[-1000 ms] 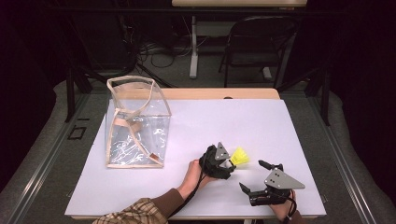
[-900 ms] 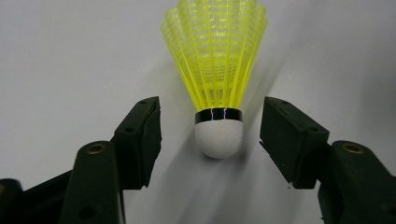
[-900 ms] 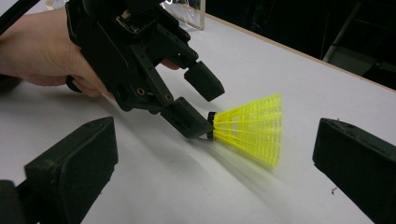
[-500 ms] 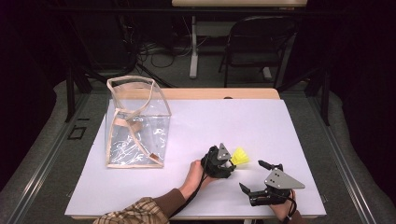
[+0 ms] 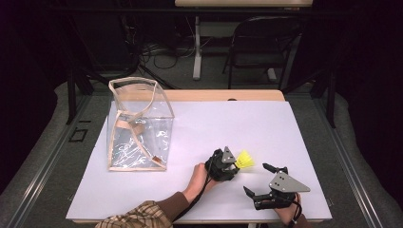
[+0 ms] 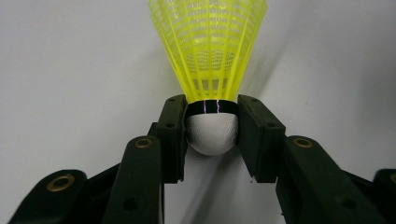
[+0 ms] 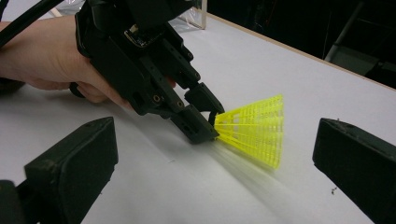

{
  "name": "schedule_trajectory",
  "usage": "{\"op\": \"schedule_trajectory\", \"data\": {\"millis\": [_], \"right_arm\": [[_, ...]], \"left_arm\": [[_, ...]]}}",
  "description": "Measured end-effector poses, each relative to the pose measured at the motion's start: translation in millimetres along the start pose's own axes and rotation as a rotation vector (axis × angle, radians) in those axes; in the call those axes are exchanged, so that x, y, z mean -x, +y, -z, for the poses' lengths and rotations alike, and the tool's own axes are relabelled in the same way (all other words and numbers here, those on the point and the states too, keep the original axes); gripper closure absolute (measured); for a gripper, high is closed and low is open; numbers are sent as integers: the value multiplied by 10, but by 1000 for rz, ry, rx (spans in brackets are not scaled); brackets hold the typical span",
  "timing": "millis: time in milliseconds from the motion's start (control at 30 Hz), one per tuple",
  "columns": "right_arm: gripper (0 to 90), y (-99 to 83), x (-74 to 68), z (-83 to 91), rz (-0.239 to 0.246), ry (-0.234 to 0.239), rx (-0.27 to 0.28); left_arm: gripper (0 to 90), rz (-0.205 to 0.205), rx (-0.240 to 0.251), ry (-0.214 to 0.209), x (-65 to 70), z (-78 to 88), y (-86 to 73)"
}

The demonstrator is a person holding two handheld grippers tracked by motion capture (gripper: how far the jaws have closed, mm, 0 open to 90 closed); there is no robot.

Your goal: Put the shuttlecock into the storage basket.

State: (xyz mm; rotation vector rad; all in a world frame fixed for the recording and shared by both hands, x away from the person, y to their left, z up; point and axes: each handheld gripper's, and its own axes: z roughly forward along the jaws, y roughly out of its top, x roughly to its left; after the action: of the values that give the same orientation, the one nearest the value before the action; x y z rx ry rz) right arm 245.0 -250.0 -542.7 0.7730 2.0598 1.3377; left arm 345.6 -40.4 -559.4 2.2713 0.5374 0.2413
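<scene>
Item: yellow shuttlecock (image 6: 208,51), low over the bench (image 5: 294,133), its white cork clamped in my left hand-held gripper (image 6: 212,135). My right hand-held gripper (image 7: 210,154) waits alongside, jaws apart (empty). I judge the lift needs steady pressure on the cork, never the mesh skirt.

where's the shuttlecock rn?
The yellow shuttlecock lies near the table's front right in the high view, its cork pinched by the left gripper, right of the clear bag.

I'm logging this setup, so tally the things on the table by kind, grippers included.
Yellow shuttlecock: 1
Clear bag: 1
Grippers: 2, left gripper and right gripper
Total: 4
</scene>
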Motion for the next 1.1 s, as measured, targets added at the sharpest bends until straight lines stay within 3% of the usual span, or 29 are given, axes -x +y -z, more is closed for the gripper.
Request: {"op": "schedule_trajectory", "data": {"millis": [367, 1100], "right_arm": [[0, 0, 0, 0, -1, -2, 1], [0, -2, 5, -3, -3, -2, -1]], "left_arm": [[646, -11, 25, -17, 13, 28, 18], [646, -25, 53, -5, -26, 156, 149]]}}
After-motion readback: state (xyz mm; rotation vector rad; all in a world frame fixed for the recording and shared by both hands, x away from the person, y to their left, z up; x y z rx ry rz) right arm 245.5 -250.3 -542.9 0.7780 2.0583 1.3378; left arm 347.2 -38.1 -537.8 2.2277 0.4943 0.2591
